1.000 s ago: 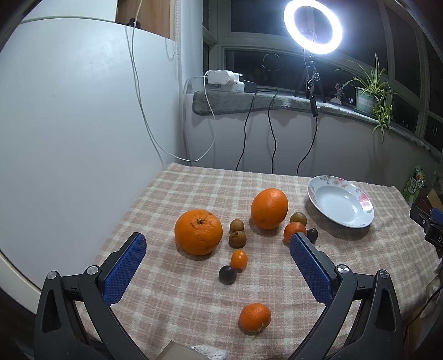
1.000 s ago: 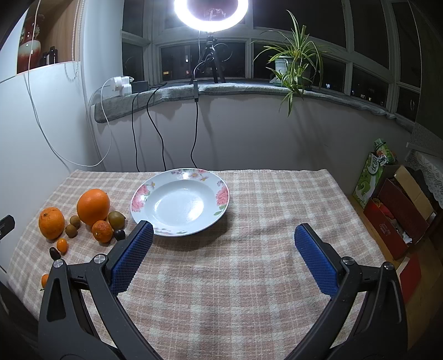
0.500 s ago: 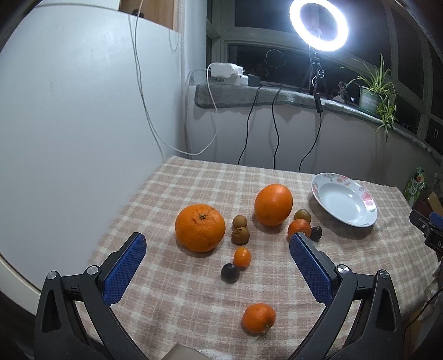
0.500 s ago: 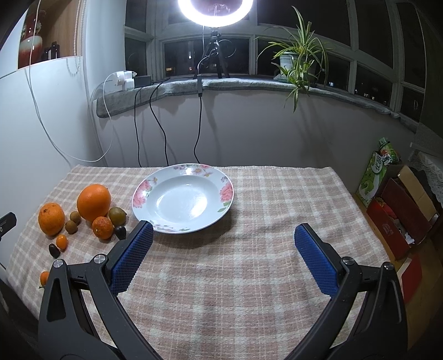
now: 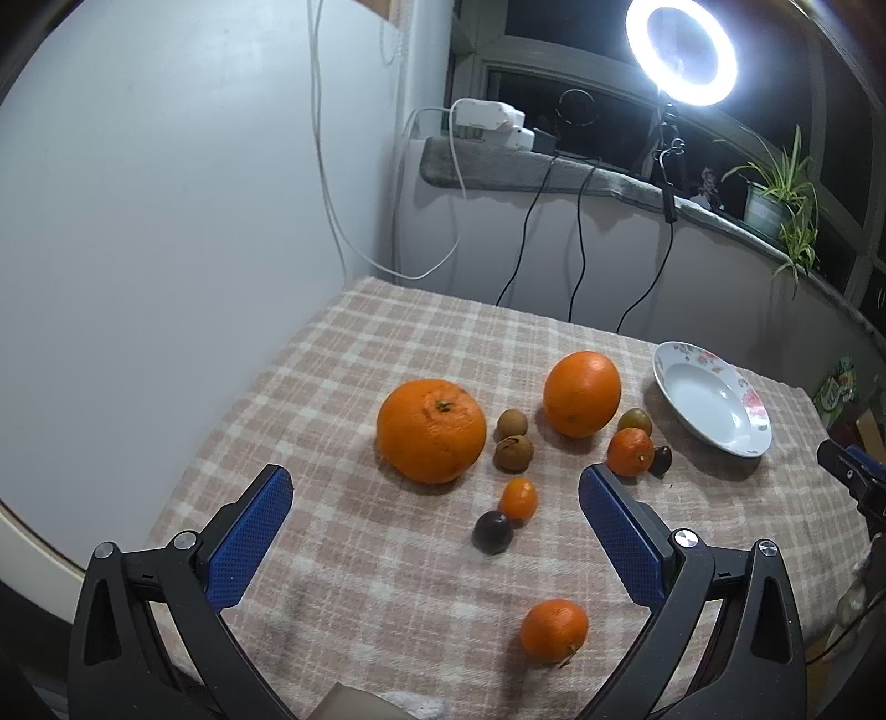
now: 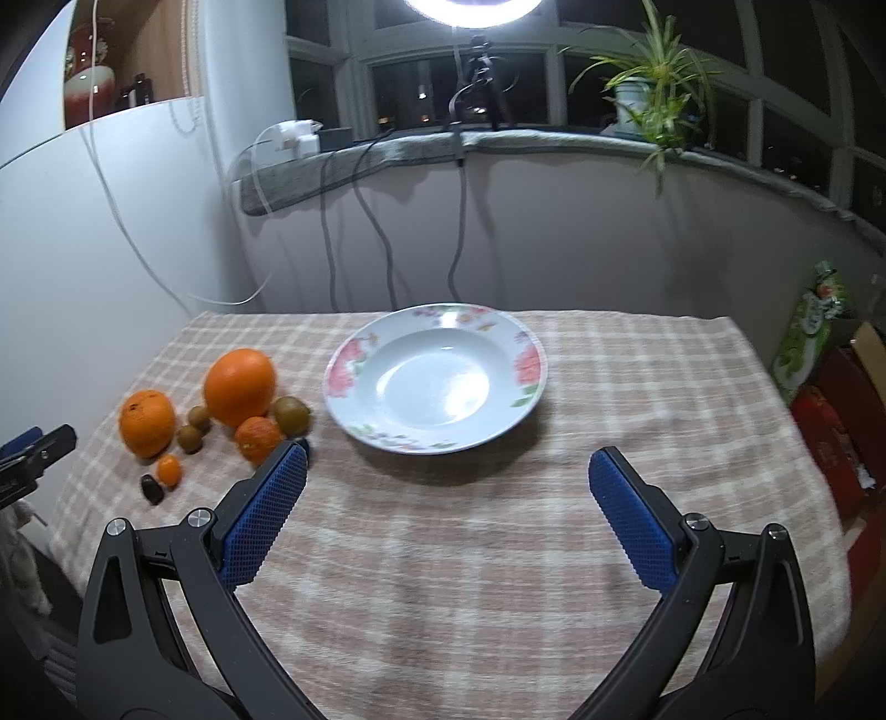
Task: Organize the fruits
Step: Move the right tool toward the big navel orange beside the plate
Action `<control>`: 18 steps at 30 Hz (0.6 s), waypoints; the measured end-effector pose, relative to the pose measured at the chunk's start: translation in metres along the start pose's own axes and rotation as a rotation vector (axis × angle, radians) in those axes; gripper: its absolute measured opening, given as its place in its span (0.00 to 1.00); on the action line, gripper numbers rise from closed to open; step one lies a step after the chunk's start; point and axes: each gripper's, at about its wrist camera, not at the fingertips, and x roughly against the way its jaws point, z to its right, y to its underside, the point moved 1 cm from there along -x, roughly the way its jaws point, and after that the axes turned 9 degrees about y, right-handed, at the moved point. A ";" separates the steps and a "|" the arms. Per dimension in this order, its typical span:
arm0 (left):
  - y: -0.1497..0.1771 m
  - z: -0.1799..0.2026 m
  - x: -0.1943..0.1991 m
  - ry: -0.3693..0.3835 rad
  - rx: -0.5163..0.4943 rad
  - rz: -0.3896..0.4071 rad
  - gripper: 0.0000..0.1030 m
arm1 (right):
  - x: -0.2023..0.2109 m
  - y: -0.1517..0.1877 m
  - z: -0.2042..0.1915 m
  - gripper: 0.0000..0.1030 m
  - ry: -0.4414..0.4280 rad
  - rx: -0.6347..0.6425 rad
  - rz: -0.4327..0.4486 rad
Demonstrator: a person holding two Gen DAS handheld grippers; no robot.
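Two big oranges lie on the checked cloth, one on the left (image 5: 431, 430) and one further back (image 5: 581, 393). Around them are two brown longans (image 5: 513, 452), a kumquat (image 5: 518, 499), a dark plum (image 5: 492, 531), a mandarin (image 5: 629, 452) and a greenish fruit (image 5: 634, 420). A lone mandarin (image 5: 553, 630) lies nearest. My left gripper (image 5: 437, 501) hovers open just short of the cluster. The flowered white plate (image 6: 436, 376) stands bare right of the fruit. My right gripper (image 6: 449, 476) is open in front of the plate, holding nothing.
A white cabinet wall (image 5: 166, 221) runs along the table's left edge. Behind the table are a ledge with cables, a power strip (image 5: 487, 119), a ring light (image 5: 682, 51) and a potted plant (image 6: 648, 88). Boxes and bags (image 6: 830, 354) sit on the floor to the right.
Both grippers have moved forward toward the table's far side, so the fruit and plate look larger and nearer. Both stay open. Nothing on the table has shifted.
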 end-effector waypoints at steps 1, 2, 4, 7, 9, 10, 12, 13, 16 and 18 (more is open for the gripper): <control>0.001 -0.003 0.000 0.003 0.010 -0.005 1.00 | -0.001 0.001 -0.004 1.00 -0.028 0.002 -0.007; 0.002 -0.006 -0.001 0.007 0.020 -0.009 1.00 | -0.002 0.002 -0.008 1.00 -0.044 0.005 -0.012; 0.004 -0.011 -0.003 0.016 0.038 -0.021 1.00 | -0.002 0.004 -0.015 1.00 -0.071 0.017 -0.021; 0.006 -0.019 -0.006 0.028 0.071 -0.034 1.00 | -0.004 0.003 -0.026 1.00 -0.111 0.035 -0.033; 0.007 -0.024 -0.008 0.045 0.097 -0.041 0.99 | -0.006 0.001 -0.032 1.00 -0.146 0.040 -0.046; 0.007 -0.025 -0.009 0.050 0.104 -0.043 0.99 | -0.007 0.001 -0.035 1.00 -0.161 0.042 -0.051; 0.007 -0.027 -0.011 0.059 0.113 -0.047 0.99 | -0.011 -0.002 -0.043 1.00 -0.195 0.049 -0.061; 0.007 -0.028 -0.013 0.061 0.115 -0.048 0.99 | -0.013 -0.004 -0.045 1.00 -0.204 0.053 -0.064; 0.005 -0.030 -0.017 0.064 0.113 -0.049 0.99 | -0.020 -0.009 -0.056 1.00 -0.241 0.065 -0.079; 0.002 -0.028 -0.019 0.070 0.103 -0.047 0.99 | -0.027 -0.013 -0.062 1.00 -0.275 0.066 -0.096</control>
